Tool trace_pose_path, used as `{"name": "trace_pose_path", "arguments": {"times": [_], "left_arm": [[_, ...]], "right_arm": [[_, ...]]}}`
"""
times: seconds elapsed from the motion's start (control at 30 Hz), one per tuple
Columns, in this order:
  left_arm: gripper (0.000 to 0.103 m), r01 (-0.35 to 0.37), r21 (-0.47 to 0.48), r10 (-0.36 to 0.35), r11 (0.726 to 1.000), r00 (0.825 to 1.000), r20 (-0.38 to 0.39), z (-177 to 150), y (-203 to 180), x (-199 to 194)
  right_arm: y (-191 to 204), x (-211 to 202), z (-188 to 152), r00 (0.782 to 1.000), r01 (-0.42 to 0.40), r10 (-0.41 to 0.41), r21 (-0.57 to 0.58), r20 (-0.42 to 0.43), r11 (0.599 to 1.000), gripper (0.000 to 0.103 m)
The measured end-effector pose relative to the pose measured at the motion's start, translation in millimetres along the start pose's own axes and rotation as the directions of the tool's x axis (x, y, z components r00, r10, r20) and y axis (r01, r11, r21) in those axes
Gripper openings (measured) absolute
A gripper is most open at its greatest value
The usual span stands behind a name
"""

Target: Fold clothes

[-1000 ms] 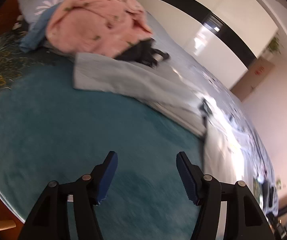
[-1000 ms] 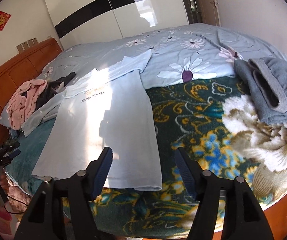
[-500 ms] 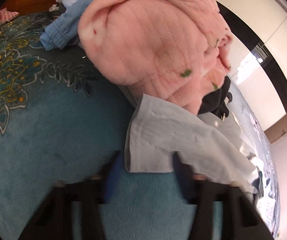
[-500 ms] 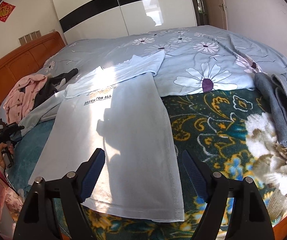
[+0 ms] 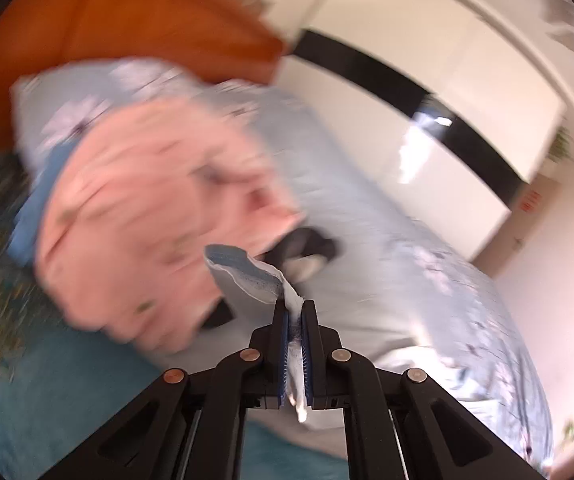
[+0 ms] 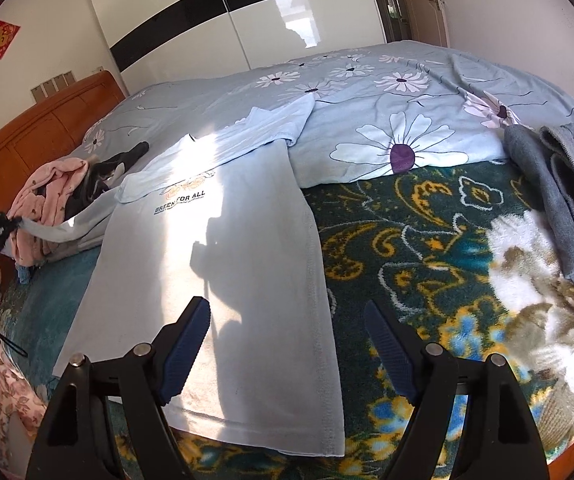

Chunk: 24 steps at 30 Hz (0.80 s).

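Left wrist view: the left gripper (image 5: 295, 316), wide apart a second ago, now pinches the shirt's sleeve (image 5: 247, 276), lifted before one pink garment (image 5: 147, 232).

Right wrist view: the right gripper (image 6: 287, 328) hangs wide, empty, over the one shirt (image 6: 215, 280) spread flat as before; one grey garment (image 6: 559, 196) lies far right.

We see the crumpled pink fleece garment (image 5: 147, 216) only as a motion-blurred smear in the left wrist view. The folded grey knit garment (image 6: 559, 196) is cut off by the right wrist view's edge.

The bed (image 6: 367, 60) carries a floral sheet (image 6: 407, 92) and patterned blanket (image 6: 427, 240). On it lie a pale blue T-shirt (image 6: 239, 280), grey garment (image 6: 559, 200) and pink clothing heap (image 6: 55, 192).
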<state>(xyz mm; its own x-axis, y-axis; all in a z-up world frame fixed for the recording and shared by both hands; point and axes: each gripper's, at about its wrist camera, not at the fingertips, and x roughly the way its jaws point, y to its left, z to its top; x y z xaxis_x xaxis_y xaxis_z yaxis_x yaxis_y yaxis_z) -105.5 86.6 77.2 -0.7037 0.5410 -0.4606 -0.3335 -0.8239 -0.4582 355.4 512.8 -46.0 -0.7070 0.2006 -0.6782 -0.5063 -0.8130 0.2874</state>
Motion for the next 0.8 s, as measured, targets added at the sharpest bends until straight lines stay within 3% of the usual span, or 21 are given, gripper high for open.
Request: {"name": "trace_pose_path", "arguments": {"times": [0.13, 0.23, 0.33, 0.53, 0.6, 0.67, 0.8], "left_arm": [[0.007, 0.198, 0.126, -0.194, 0.972, 0.98, -0.043, 10.0, -113.0, 20.0], [0.007, 0.27, 0.21, -0.25, 0.94, 0.961, -0.116, -7.6, -186.3, 44.1], [0.007, 0.312, 0.257, -0.267, 0.914, 0.943, -0.197, -43.3, -239.9, 63.6], [0.007, 0.395, 0.308, -0.255, 0.865, 0.877, -0.408, -146.5, -334.2, 111.7], [0.007, 0.414, 0.312, -0.241, 0.855, 0.85, -0.468, -181.4, -353.0, 124.3], [0.007, 0.412, 0.322, -0.212, 0.853, 0.835, -0.508, -209.3, -364.0, 136.8], [0.009, 0.404, 0.327, -0.158, 0.854, 0.802, -0.577, -243.4, -367.5, 164.1]], "right_arm": [[-4.4, -0.8, 3.8, 1.0, -0.02, 0.02, -0.002, 0.023, 1.0, 0.081], [-12.7, -2.6, 6.5, 0.999, -0.021, 0.021, 0.008, 0.038, 1.0, 0.081], [-23.7, -6.3, 7.8, 0.998, -0.024, 0.023, 0.028, 0.054, 0.999, 0.081], [-41.6, -6.9, 4.6, 0.999, -0.001, 0.0, 0.021, 0.045, 1.0, 0.081], [-47.9, -6.0, 3.3, 0.999, 0.008, -0.008, 0.021, 0.036, 1.0, 0.081], [-54.1, -5.6, 2.4, 0.999, 0.016, -0.017, 0.026, 0.028, 1.0, 0.081], [-61.5, -7.5, 2.4, 0.999, 0.031, -0.031, 0.025, 0.017, 0.999, 0.081]]}}
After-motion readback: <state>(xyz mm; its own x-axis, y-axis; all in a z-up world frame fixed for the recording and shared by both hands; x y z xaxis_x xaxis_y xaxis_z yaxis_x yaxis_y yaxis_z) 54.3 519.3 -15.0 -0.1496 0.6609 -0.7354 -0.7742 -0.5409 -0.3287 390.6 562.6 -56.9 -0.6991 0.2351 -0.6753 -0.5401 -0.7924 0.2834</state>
